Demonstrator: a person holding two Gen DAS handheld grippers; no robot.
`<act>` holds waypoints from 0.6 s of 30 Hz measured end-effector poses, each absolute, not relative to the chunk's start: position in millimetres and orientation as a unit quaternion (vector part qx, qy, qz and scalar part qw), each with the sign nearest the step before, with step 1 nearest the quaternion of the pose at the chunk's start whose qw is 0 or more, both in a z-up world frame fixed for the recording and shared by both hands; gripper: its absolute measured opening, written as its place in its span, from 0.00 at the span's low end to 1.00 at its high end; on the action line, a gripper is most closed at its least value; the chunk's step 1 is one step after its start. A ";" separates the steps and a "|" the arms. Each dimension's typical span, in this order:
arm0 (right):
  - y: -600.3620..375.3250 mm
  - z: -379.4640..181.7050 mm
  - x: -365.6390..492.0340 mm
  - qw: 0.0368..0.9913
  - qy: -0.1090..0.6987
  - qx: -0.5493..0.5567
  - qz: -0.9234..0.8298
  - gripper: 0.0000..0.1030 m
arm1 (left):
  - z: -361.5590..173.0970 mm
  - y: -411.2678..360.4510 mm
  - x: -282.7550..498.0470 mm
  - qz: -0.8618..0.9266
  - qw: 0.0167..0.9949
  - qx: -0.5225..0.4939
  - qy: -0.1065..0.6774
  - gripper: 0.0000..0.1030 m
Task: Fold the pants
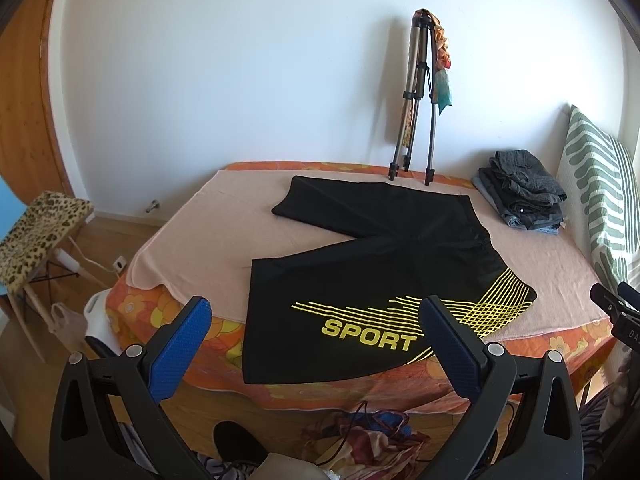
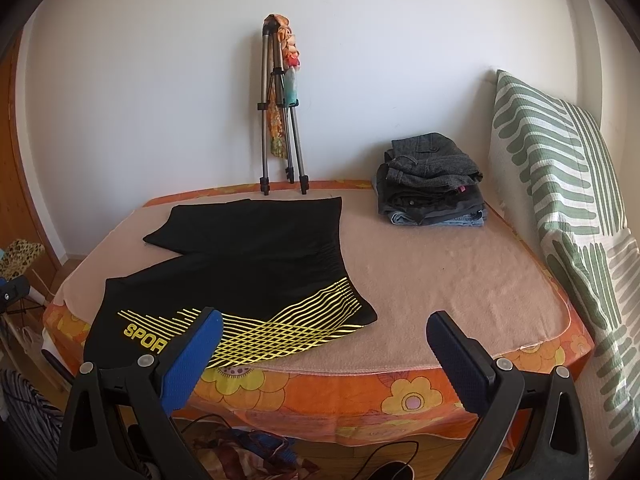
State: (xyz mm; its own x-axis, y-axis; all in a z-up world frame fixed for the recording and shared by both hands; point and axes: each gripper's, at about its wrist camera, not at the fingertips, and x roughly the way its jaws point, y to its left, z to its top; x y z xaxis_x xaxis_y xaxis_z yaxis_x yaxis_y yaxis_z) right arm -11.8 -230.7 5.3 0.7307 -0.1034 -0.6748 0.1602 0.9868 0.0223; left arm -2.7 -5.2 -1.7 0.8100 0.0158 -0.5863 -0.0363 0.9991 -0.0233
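Observation:
Black pants (image 1: 360,264) with yellow stripes and the word SPORT lie spread flat on a pink blanket (image 1: 208,232) on the bed. One leg reaches over the near bed edge, the other points to the far left. They also show in the right wrist view (image 2: 256,264). My left gripper (image 1: 316,312) is open and empty, held in front of the near leg. My right gripper (image 2: 324,324) is open and empty, held before the bed edge to the right of the waistband.
A stack of folded clothes (image 2: 432,184) sits at the bed's far right. A green-striped pillow (image 2: 560,200) leans at the right. A folded tripod (image 2: 280,120) stands against the wall. A leopard stool (image 1: 40,232) is at left. Cables and cloth (image 1: 368,436) lie on the floor.

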 end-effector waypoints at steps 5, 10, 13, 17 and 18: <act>-230.2 4.7 -11.7 0.929 0.360 0.041 -0.070 1.00 | -1.5 -5.5 -2.4 0.013 0.951 -0.013 0.309 1.00; -230.5 4.5 -11.7 0.929 0.361 0.042 -0.070 1.00 | -2.2 -7.3 -0.3 0.015 0.950 -0.008 0.312 1.00; -232.2 4.6 -11.8 0.929 0.361 0.044 -0.071 1.00 | -3.8 -7.8 0.6 0.015 0.949 -0.007 0.314 1.00; -234.5 4.5 -11.1 0.928 0.364 0.046 -0.070 1.00 | -4.8 -8.8 2.0 0.014 0.949 -0.008 0.316 1.00; -234.8 4.4 -11.1 0.928 0.364 0.046 -0.070 1.00 | -5.2 -9.0 2.0 0.014 0.948 -0.008 0.317 1.00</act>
State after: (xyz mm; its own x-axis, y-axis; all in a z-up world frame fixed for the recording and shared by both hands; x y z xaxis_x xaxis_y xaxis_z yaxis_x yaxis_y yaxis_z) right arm -11.1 -234.8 4.4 0.7254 -0.0970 -0.6815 0.1645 0.9858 0.0347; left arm 2.0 -9.0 -5.2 0.7989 0.0220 -0.6011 -0.0317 0.9995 -0.0056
